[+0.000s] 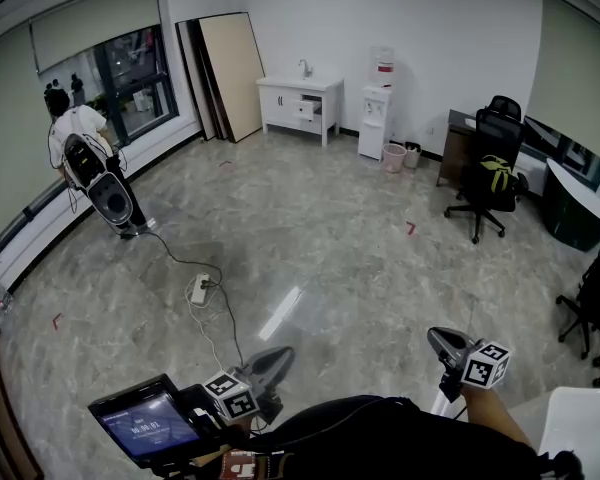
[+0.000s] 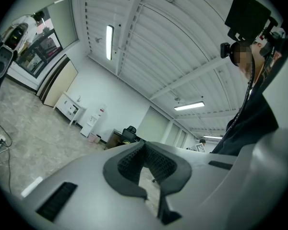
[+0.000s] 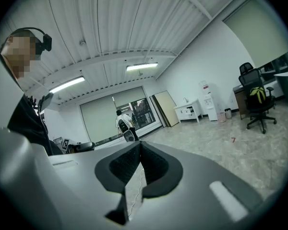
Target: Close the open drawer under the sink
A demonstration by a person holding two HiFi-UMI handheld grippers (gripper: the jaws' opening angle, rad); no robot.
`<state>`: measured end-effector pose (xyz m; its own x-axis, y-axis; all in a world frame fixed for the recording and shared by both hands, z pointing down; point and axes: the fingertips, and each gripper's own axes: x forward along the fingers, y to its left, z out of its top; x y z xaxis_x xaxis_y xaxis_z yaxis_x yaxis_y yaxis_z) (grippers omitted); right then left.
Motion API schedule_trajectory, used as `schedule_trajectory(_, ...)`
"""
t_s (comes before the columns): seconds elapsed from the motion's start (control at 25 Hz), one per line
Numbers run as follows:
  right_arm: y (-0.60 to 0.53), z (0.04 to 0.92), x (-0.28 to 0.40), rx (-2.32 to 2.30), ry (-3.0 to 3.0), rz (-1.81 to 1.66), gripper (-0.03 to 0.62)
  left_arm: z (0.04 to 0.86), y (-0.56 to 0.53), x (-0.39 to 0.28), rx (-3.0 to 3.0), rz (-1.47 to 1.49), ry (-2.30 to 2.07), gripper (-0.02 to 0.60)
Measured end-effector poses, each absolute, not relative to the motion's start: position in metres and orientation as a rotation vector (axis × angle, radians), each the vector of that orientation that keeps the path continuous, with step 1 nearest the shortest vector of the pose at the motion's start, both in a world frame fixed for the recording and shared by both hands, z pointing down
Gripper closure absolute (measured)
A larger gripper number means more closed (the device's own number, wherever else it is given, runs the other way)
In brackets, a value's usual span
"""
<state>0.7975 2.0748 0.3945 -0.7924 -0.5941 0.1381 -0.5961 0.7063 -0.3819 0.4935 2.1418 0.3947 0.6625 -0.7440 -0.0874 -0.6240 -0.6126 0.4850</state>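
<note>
The sink cabinet (image 1: 298,103) was observed against the far wall, across the marbled floor (image 1: 320,228) and well apart from both grippers. The open drawer (image 1: 306,110) was seen projecting from the cabinet front, in its right half, not pushed in. A water dispenser (image 1: 377,118) was noted just beside the cabinet on its right, and large boards (image 1: 230,73) were found leaning on the wall to its left. An office chair (image 1: 488,183) was recorded near the desk at the right side of the room. A person (image 1: 78,133) was observed standing by the window at the left, and a power strip (image 1: 199,289) with its cable was noted lying on the floor between that person and the grippers. The left gripper (image 2: 144,144) was held low at the near edge of the head view, its jaws brought together at the tips with nothing between them. The right gripper (image 3: 138,143) was likewise found closed and empty. Both were pointed roughly level across the room.
</note>
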Motion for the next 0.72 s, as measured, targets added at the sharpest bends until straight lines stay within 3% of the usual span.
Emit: schedule_trajectory(0.72,2.061,0.399,0.644,0.93,-2.904,0.663,0.592,0.406,2.151,0.339,2.418,-0.42,-1.15,0.581)
